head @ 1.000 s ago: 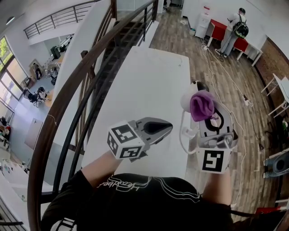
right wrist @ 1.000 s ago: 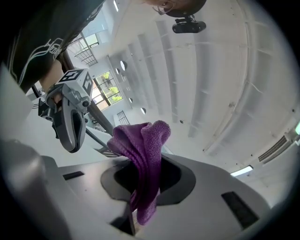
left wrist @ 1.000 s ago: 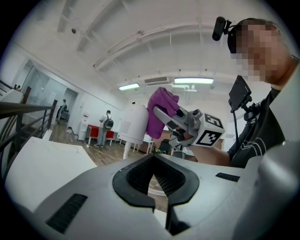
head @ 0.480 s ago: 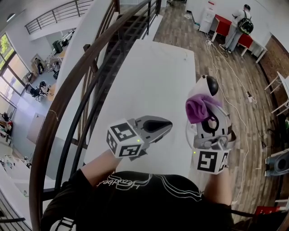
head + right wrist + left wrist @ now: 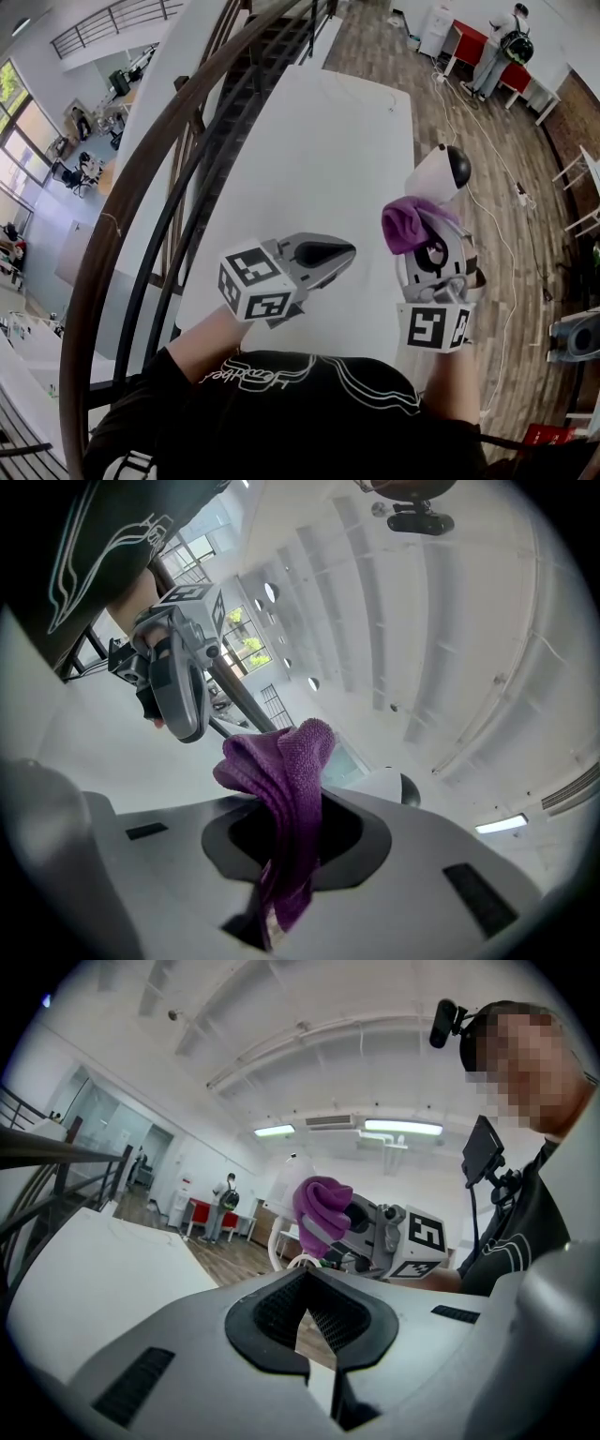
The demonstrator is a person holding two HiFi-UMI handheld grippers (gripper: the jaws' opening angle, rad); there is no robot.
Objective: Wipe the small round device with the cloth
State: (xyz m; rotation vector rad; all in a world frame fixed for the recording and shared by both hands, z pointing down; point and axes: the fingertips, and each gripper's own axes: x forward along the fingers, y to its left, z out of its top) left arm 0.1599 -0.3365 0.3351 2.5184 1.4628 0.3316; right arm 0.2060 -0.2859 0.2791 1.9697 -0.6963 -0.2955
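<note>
My right tongs grip the cloth, device just past their tip; left tongs shut, empty. Wipe not started imo: next I press cloth on & rub.

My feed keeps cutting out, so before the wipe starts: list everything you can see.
table: one, white, centre
small round device: one, white with black face, at the table's right edge
cloth: one, purple, between the right gripper's jaws
railing: one, dark, left of the table
bystander: one, far right, by the red table
left gripper: one, grey, shut, empty, over the table's near end
right gripper: one, grey, shut on the cloth, near the device
</note>
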